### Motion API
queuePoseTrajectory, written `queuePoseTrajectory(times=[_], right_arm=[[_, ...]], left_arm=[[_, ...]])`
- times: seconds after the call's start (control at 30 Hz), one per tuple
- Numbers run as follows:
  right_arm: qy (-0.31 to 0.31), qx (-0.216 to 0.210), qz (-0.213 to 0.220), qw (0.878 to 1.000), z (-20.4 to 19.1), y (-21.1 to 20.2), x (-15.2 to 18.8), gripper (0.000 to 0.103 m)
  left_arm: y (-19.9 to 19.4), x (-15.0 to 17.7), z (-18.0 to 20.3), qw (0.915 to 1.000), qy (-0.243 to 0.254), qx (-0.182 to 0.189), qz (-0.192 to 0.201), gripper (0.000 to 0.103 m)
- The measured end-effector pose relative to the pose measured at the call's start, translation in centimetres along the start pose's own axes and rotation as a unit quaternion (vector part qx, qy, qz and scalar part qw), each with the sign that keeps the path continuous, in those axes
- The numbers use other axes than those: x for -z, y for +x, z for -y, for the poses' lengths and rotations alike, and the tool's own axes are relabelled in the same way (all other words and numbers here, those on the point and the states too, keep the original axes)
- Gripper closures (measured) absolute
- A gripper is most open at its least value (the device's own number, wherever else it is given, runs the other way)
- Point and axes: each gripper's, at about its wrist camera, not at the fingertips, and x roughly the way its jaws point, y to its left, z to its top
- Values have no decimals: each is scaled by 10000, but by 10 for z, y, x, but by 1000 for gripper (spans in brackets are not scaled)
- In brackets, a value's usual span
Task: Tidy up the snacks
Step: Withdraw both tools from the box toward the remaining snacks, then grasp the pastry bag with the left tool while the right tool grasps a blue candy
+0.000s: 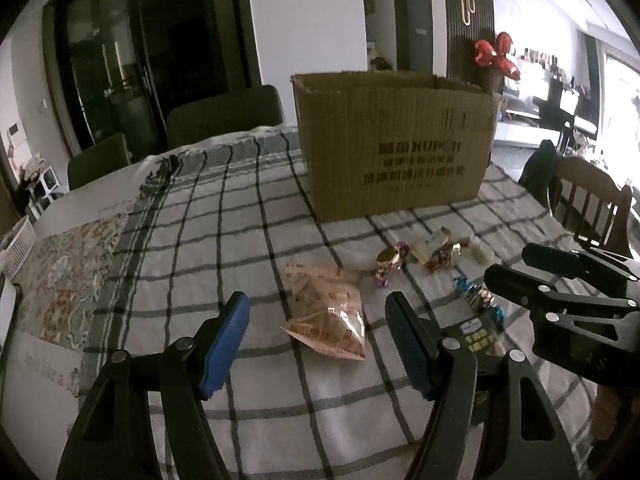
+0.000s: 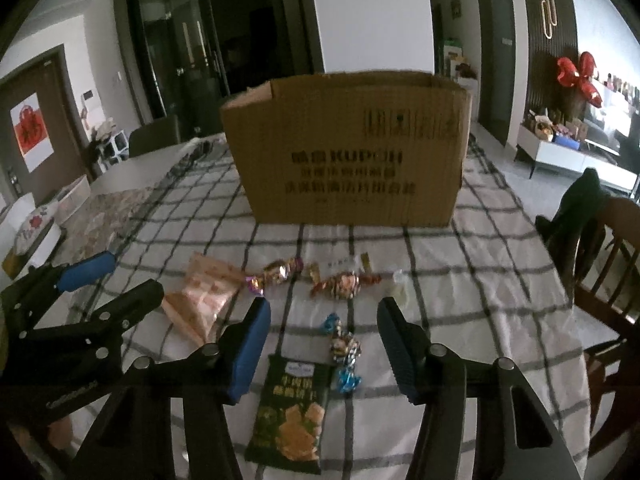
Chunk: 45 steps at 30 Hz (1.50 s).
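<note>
An open cardboard box [image 1: 396,140] [image 2: 348,148] stands at the back of the checked tablecloth [image 1: 224,216] [image 2: 480,280]. In front of it lie snacks: a pink snack bag [image 1: 326,316] [image 2: 206,294], a dark green snack bag [image 2: 292,408], a blue-wrapped candy [image 1: 482,298] [image 2: 344,354], a gold candy [image 1: 390,264] [image 2: 278,272], a red candy [image 1: 442,256] [image 2: 342,284] and a small pale packet [image 1: 480,252] [image 2: 400,286]. My left gripper [image 1: 318,344] is open and empty over the pink bag. My right gripper [image 2: 324,350] is open and empty over the green bag and blue candy.
Dark chairs [image 1: 224,116] stand behind the table on the left. A wooden chair [image 1: 592,204] [image 2: 612,264] with a dark cloth stands at the right edge. A patterned mat [image 1: 68,268] and a white basket [image 1: 16,244] lie at the left.
</note>
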Motion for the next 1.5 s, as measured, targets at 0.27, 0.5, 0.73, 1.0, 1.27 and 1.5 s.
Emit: queuePoseTrajectory(times=[0.27,0.5,0.73,1.0,1.27,1.5], right_arm=[[58,-45,-340,9994,6,22,11,56],[122,-35,-467,9988,13,34,14,61],[96,-35,-540,9985,15,41,15,69],[41,-37,-593,9982,12,47,17,74],[4,4,-549,9985,11,46,17,79],[19,-56,-391,9992,11,34,10,79]], left_arm=[[24,3,5,9999,60,30,-159,34],[44,5,10,9994,110,73,-332,38],[57,6,13,9991,126,1,-416,43],[66,6,11,9984,113,-116,-537,51],[62,6,10,9988,85,-137,-469,61],[38,-1,13,9996,72,-116,-245,61]])
